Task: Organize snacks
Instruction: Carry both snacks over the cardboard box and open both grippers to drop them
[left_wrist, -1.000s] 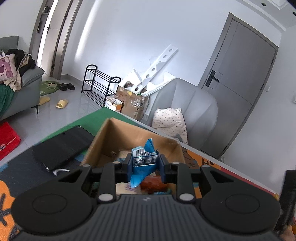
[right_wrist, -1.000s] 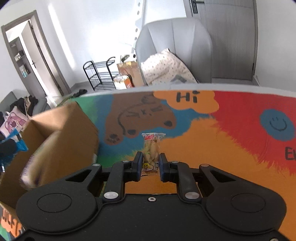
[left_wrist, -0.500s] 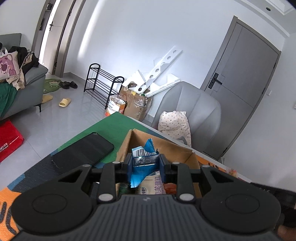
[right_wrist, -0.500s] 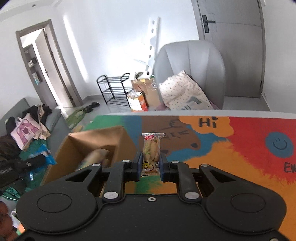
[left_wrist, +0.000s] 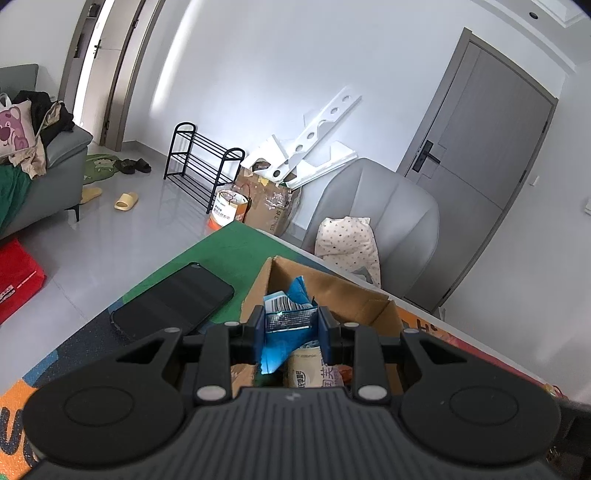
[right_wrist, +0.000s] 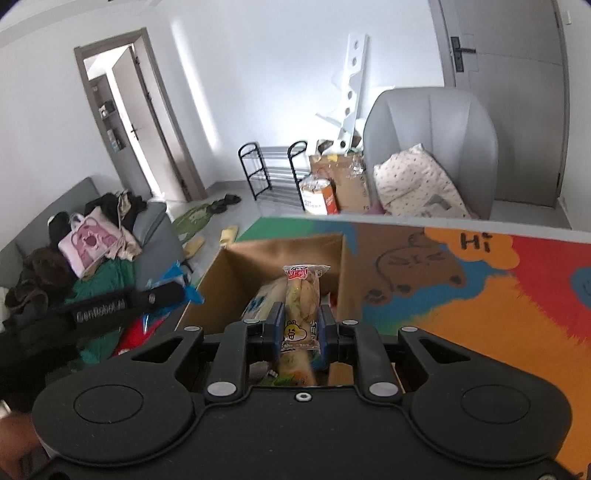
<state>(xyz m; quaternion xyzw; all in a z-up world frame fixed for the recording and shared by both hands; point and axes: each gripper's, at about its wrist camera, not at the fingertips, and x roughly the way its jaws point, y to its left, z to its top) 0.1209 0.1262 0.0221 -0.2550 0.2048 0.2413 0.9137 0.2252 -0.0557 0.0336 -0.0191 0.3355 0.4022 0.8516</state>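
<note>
An open cardboard box (left_wrist: 343, 291) stands on the colourful mat, with several snack packets inside, among them a white one (left_wrist: 314, 369). My left gripper (left_wrist: 291, 325) hangs above the box's near side, shut on a crumpled blue snack packet (left_wrist: 284, 343). In the right wrist view the same box (right_wrist: 258, 266) lies just below and ahead. My right gripper (right_wrist: 301, 325) is over the box's opening with a clear packet of yellow bread snack (right_wrist: 303, 291) upright between its pads. Its jaws are opening, though the pads still touch the packet.
A black phone (left_wrist: 173, 299) lies on the mat left of the box. The painted mat (right_wrist: 480, 302) stretches to the right. A grey armchair (left_wrist: 380, 206) with a spotted cushion stands beyond the table's far edge. A sofa piled with clothes (right_wrist: 92, 251) is at left.
My right gripper rose and swung left with the bread packet, from over the mat to above the box. My left gripper drifted a little at first with the blue packet, then held still.
</note>
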